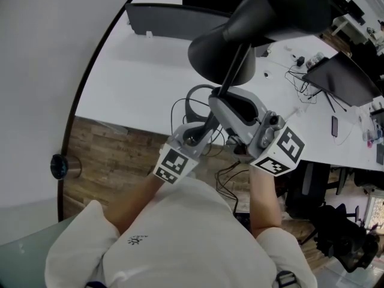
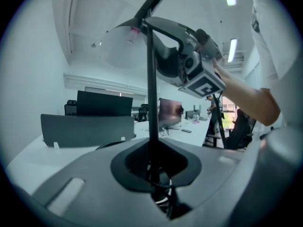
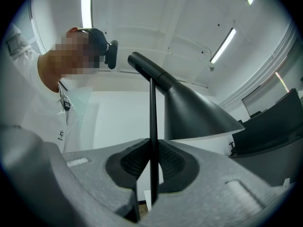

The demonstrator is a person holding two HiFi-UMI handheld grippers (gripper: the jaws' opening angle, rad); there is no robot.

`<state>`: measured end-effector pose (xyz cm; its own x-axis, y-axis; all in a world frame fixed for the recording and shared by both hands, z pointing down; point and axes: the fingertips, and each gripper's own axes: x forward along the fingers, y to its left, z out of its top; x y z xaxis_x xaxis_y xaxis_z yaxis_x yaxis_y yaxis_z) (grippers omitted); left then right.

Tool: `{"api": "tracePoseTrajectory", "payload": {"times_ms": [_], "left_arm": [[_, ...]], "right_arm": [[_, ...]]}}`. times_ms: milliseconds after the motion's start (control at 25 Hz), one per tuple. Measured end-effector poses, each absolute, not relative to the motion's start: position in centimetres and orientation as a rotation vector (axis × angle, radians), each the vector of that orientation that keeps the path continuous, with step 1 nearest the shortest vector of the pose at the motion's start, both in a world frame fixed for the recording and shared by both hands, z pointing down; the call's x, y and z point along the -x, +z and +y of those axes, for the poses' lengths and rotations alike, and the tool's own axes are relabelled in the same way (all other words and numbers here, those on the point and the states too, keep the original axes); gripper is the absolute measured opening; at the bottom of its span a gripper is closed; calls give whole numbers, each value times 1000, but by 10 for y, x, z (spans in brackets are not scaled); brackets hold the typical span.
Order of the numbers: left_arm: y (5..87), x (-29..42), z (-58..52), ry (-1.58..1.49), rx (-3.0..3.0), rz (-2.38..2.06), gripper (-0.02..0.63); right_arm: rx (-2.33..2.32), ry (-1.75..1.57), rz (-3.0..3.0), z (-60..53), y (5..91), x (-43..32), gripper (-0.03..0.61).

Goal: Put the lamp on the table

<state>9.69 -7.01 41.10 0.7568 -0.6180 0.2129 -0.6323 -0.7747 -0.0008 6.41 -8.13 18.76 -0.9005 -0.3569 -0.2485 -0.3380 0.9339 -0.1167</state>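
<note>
I hold a black lamp by its thin stem (image 1: 233,68) with both grippers, above the floor at the near edge of the white table (image 1: 138,83). Its cone shade (image 1: 264,17) looms close under the head camera. My left gripper (image 1: 197,138) is shut on the lower stem (image 2: 152,89), and my right gripper (image 1: 235,108) is shut on the stem (image 3: 153,122) just above it. In the right gripper view the shade (image 3: 194,115) hangs to the right of the stem. The right gripper (image 2: 191,63) also shows in the left gripper view. I cannot see the lamp's base.
A dark partition (image 1: 174,20) stands along the table's far edge. At the right lie a monitor (image 1: 345,80), a phone (image 1: 335,126) and small items. Black cables (image 1: 191,104) loop below the table edge over the wood floor (image 1: 108,155). An office chair (image 1: 342,239) is at lower right.
</note>
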Motion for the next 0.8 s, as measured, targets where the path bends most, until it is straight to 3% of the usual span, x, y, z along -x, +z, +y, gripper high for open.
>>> {"api": "tracePoseTrajectory", "payload": {"times_ms": [800], "left_arm": [[413,-84,-163,311,-2895,-936,37]], "right_arm": [[610,-121,2799,-177,191,-49,47]]}}
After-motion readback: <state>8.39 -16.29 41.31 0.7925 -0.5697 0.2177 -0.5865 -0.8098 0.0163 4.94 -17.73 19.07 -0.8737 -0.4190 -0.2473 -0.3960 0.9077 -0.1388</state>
